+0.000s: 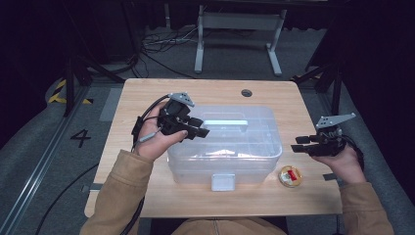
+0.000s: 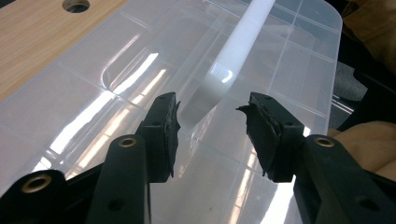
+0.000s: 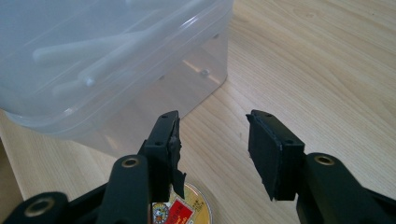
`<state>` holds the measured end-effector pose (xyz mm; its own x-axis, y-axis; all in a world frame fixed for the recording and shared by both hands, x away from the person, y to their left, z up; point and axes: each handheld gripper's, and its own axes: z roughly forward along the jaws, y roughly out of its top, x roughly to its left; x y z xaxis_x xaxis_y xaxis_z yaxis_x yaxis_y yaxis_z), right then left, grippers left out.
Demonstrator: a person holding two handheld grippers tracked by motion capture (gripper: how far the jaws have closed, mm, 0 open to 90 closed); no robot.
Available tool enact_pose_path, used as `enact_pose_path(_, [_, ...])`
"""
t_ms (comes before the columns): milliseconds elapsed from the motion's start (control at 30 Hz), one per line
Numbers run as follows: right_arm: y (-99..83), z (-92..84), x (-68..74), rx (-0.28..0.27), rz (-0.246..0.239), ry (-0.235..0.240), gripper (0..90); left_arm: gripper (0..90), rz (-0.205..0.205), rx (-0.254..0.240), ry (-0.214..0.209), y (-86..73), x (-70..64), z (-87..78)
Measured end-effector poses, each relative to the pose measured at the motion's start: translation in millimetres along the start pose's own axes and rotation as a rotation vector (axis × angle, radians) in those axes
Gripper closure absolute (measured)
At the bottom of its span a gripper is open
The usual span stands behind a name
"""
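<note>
A clear plastic storage box (image 1: 254, 147) with its lid on stands in the middle of the wooden table (image 1: 147, 98). A white handle (image 1: 225, 122) lies along the lid. My left gripper (image 1: 201, 131) hovers over the lid's left part, open, its jaws pointing at the white handle (image 2: 233, 51) with nothing between them. My right gripper (image 1: 295, 144) is held off the box's right side, open and empty, jaws pointing left toward the box wall (image 3: 140, 93). A small round gold tin with a red label (image 1: 289, 176) lies on the table just below the right gripper, also seen at the tin (image 3: 187, 210).
A white latch (image 1: 222, 182) sits on the box's front wall. A round cable hole (image 1: 246, 92) is in the table's far edge. Beyond the table stand a white frame (image 1: 240, 29) and cables on the floor. Bare wood lies right of the box.
</note>
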<state>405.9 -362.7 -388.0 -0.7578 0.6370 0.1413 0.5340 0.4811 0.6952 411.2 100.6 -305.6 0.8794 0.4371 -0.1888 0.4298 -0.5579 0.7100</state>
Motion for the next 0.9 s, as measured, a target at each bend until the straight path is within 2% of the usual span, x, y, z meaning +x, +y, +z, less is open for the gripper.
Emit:
enact_pose_path(200, [-0.9, 0.6, 1.9, 0.0, -0.003, -0.003, 53.0, 55.0, 0.018, 0.009, 0.035, 4.6, -1.9, 10.1])
enact_pose_path(267, [-0.7, 0.7, 2.3, -0.001, -0.005, -0.002, 52.9, 57.6, 0.029, 0.014, 0.039, 4.8, -2.1, 11.8])
enact_pose_path(333, [-0.3, 1.4, 2.9, -0.001, -0.011, -0.005, 52.6, 59.2, 0.057, 0.02, 0.061, 4.6, -2.5, 14.8])
enact_pose_path(433, [-0.3, 2.5, 4.0, 0.002, -0.025, -0.004, 54.2, 65.1, 0.07, 0.011, 0.077, 4.0, -1.9, 15.5])
enact_pose_path(567, [-0.1, 3.9, 6.2, -0.001, -0.051, -0.009, 55.3, 71.2, 0.069, 0.001, 0.073, 3.6, 0.2, 15.2])
enact_pose_path(700, [0.1, 3.1, 6.9, -0.008, -0.061, -0.012, 57.2, 74.0, 0.073, 0.001, 0.112, 5.1, -2.3, 14.7])
enact_pose_path(900, [0.4, 3.6, 8.8, 0.003, -0.078, 0.008, 59.7, 76.2, 0.06, 0.01, 0.127, 9.3, -2.0, 14.1])
